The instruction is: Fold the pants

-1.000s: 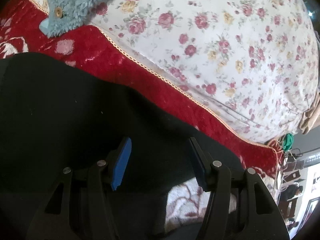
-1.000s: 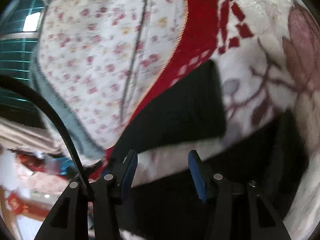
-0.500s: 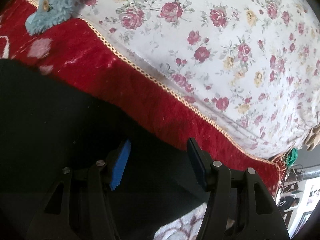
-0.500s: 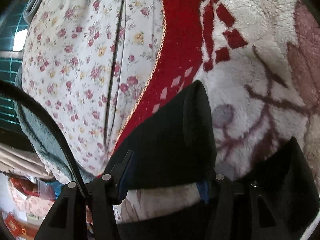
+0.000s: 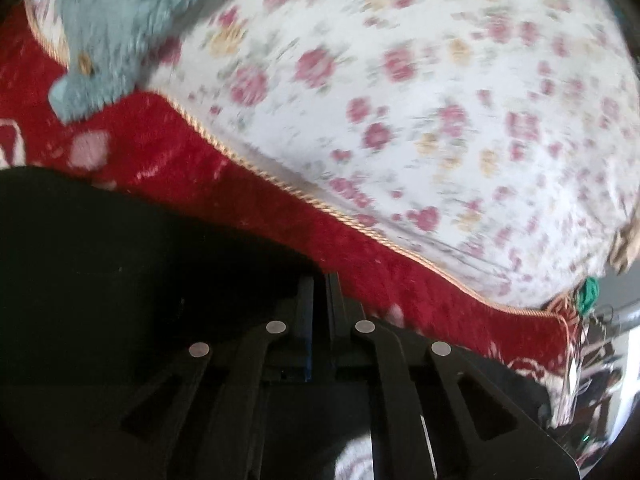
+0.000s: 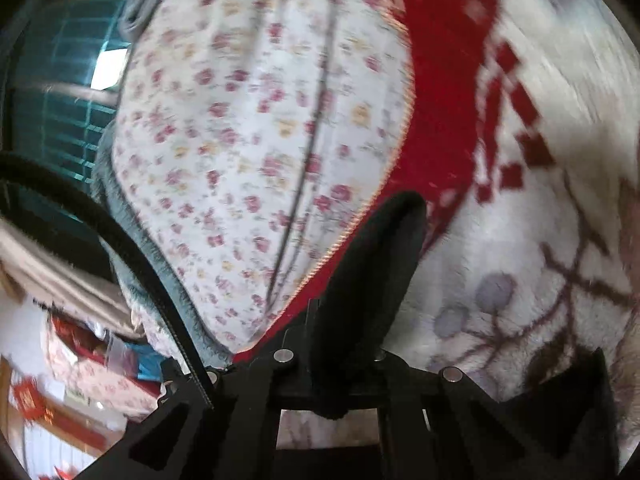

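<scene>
The black pants (image 5: 120,264) lie on a red and white plush blanket (image 5: 240,200). In the left wrist view my left gripper (image 5: 318,292) is shut, its blue pads pressed together at the pants' far edge with dark cloth between them. In the right wrist view my right gripper (image 6: 344,320) is shut on a raised fold of the black pants (image 6: 376,264), which stands up between the fingers above the blanket (image 6: 540,240).
A floral quilt (image 5: 440,100) bulges behind the blanket's gold-trimmed edge; it also shows in the right wrist view (image 6: 248,140). A blue-grey plush throw (image 5: 120,20) lies at the upper left. Room clutter (image 6: 80,360) shows beyond the bed at the lower left.
Both grippers have closed from open. The left one pinched the pants' edge. The right one gripped the pants' fold and the view shifted with motion blur.
</scene>
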